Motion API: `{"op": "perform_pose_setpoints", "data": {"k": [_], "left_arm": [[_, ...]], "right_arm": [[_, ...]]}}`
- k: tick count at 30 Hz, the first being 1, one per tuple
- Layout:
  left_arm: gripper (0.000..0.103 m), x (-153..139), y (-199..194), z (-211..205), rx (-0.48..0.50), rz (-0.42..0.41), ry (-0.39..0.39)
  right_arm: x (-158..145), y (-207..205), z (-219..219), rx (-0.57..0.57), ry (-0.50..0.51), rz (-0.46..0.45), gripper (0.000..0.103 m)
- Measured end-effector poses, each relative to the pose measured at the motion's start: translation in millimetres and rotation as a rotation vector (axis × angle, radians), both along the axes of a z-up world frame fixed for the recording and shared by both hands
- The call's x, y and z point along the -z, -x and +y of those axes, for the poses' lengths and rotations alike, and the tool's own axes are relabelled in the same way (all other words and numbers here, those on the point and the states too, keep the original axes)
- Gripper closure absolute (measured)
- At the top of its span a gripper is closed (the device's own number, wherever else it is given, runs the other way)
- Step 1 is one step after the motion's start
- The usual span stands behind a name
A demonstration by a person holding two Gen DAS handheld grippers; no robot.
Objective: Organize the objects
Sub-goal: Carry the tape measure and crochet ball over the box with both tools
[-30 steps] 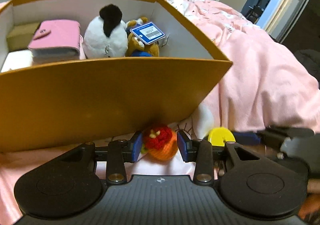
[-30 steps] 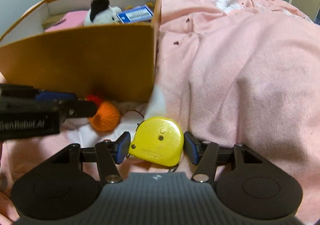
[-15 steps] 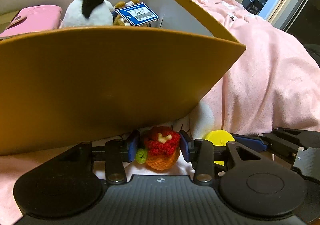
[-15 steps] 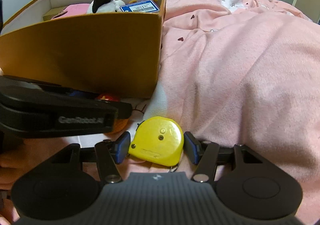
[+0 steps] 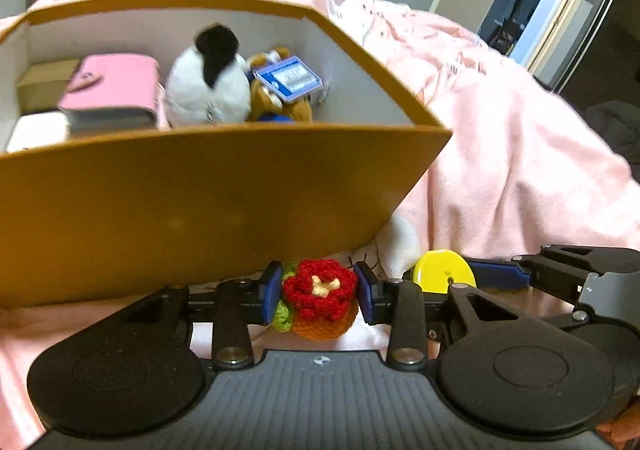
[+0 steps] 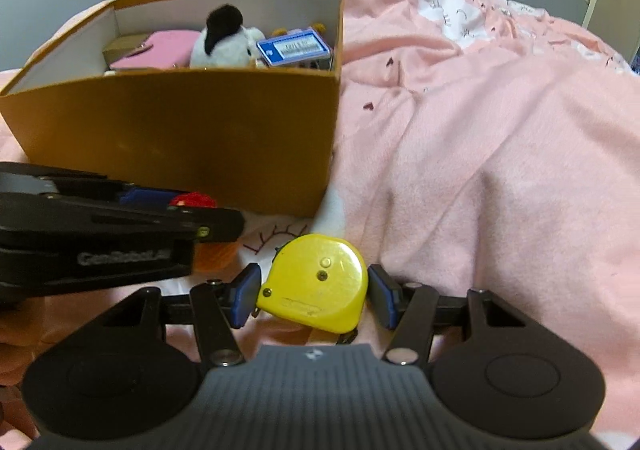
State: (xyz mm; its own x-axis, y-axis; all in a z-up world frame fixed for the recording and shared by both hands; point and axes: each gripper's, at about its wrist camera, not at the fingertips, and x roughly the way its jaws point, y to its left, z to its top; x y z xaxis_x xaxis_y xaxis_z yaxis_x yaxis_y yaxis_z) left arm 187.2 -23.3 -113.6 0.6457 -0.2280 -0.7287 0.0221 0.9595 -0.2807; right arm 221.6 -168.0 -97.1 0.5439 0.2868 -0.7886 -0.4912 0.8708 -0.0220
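Note:
A crochet toy, orange with a red flower top and a green leaf, sits between the blue pads of my left gripper. The jaws are closing and the pads press its sides. It hangs just in front of the brown cardboard box. My right gripper is shut on a yellow tape measure, low over the pink blanket. The left gripper crosses the right wrist view at the left, hiding most of the toy. The tape measure also shows in the left wrist view.
The box holds a pink wallet, a white and black plush, a brown plush and a blue card box. A rumpled pink blanket covers the bed. An open door stands far right.
The left gripper dipped toward the box wall, closed on the crochet toy, then rose so the box's inside shows again. The right gripper kept still with the tape measure.

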Motion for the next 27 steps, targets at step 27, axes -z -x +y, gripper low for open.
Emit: {"op": "perform_pose_setpoints", "data": {"k": [27], "left_arm": [[0.06,-93.0,-35.5,50.6,-0.171,-0.238,0.053]], "right_arm": [[-115.8,-59.0,69.0,-0.249,0.083,-0.223,0.044]]}}
